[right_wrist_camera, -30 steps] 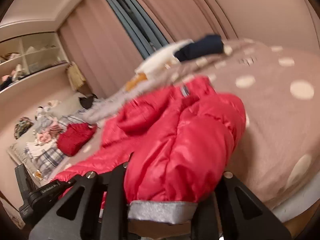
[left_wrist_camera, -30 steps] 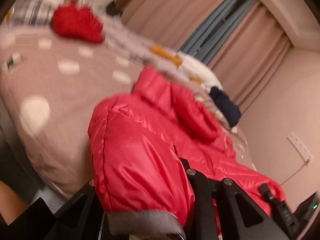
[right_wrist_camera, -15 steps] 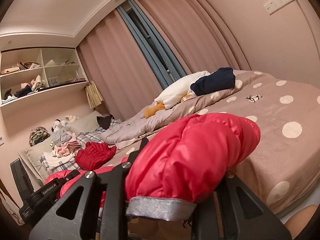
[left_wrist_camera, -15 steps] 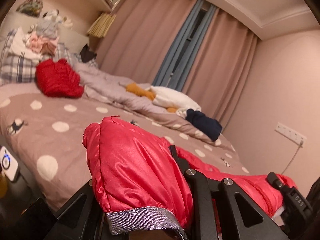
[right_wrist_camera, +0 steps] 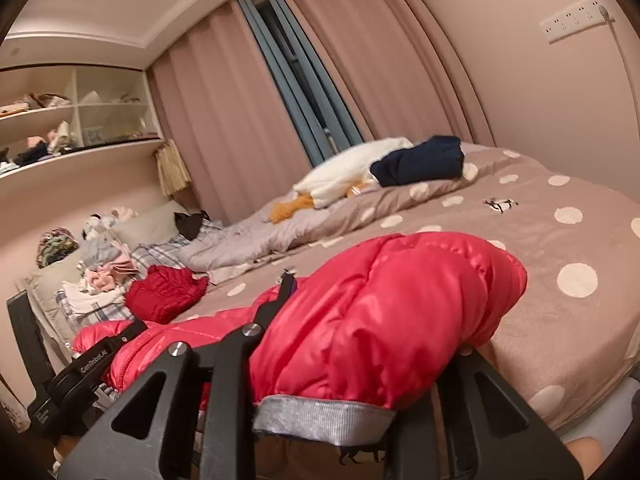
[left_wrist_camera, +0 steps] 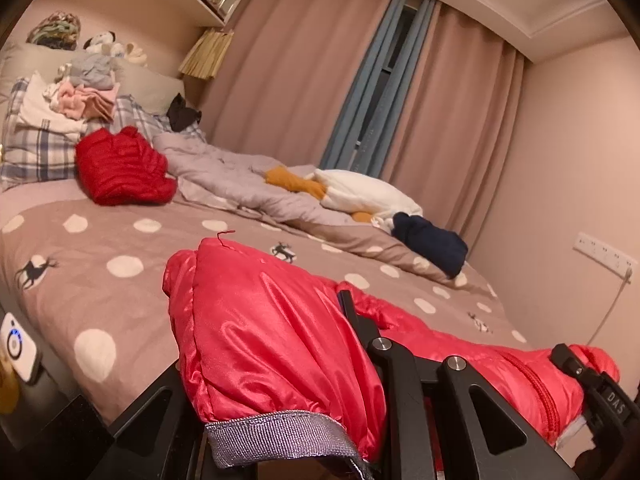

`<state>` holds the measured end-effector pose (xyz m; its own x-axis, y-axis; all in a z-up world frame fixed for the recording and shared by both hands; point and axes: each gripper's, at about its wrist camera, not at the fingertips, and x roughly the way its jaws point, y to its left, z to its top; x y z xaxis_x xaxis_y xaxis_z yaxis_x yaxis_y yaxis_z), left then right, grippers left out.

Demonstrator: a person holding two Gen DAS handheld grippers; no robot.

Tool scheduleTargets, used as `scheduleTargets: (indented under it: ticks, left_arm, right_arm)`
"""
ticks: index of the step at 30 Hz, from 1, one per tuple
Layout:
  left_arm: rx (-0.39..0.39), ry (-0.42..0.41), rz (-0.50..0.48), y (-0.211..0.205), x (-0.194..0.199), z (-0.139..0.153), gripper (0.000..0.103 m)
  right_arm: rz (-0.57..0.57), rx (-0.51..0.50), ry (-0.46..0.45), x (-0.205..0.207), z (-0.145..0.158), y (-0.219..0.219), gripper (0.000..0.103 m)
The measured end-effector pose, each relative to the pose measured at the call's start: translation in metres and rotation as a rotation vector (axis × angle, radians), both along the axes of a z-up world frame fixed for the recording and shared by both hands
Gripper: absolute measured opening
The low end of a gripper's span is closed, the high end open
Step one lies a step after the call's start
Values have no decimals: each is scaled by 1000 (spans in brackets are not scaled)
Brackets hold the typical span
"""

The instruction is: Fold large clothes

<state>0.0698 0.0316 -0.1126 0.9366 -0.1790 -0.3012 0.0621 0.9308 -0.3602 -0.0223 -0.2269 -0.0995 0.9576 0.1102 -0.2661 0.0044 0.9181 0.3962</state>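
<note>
A bright red puffy jacket hangs between my two grippers above the near edge of the polka-dot bed. My left gripper is shut on one sleeve, whose grey cuff lies over the jaws. The other sleeve, also with a grey cuff, is bunched between the jaws of my right gripper; these are opening slightly but still pinch it. The zipped body sags between both hands. Each view shows the other gripper at its edge.
On the bed lie a folded dark red garment, a crumpled grey duvet, a white and orange plush and a navy garment. Clothes are piled on plaid pillows. A wall socket with a cable is on the right.
Both grippers have risen and tipped from looking down at the bed to nearly level, lifting the sleeves with them. The jacket's body has come off the bedspread.
</note>
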Motion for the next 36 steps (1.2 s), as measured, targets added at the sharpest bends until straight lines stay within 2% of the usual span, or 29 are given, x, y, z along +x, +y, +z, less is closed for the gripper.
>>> scheduleTargets:
  ticks: [2,5,8,12,16,19,22,24,26,30,33,36]
  left_arm:
    - [16,29,0,-3,14,3,19]
    - [100,79,-8,-10,42,7,19]
    - [91,139,-2,-9,67,12,19]
    - [95,176,9,-12,94,20,19]
    - [78,169,19,-16,114,21,19]
    - [97,161,5,-15,131,16,19]
    - [34,160,-41,-4,136,-2,19]
    - [3,177,-62,0,140,-12,19]
    - [21,203,-56,-1,141,-19,19]
    - [24,184,-37,-4,136,-12,19]
    - [-22,169,-40,0,132,-5,19]
    - [-60,187,-51,4,134,-3,19]
  right_arm:
    - [3,2,50,16,5,-3,26]
    - [11,-30,121,44,13,-4,26]
    - [22,-34,174,73,18,-3,26]
    - [33,-7,214,103,27,-6,27]
    - [35,49,258,131,31,-12,29]
    - [51,86,290,151,32,-17,32]
    - [82,136,315,163,22,-20,33]
    - [71,120,335,167,11,-19,33]
    - [64,70,368,171,4,-13,32]
    - [44,46,368,172,5,-11,33]
    - [41,70,355,170,11,-16,32]
    - [38,88,354,171,12,-18,34]
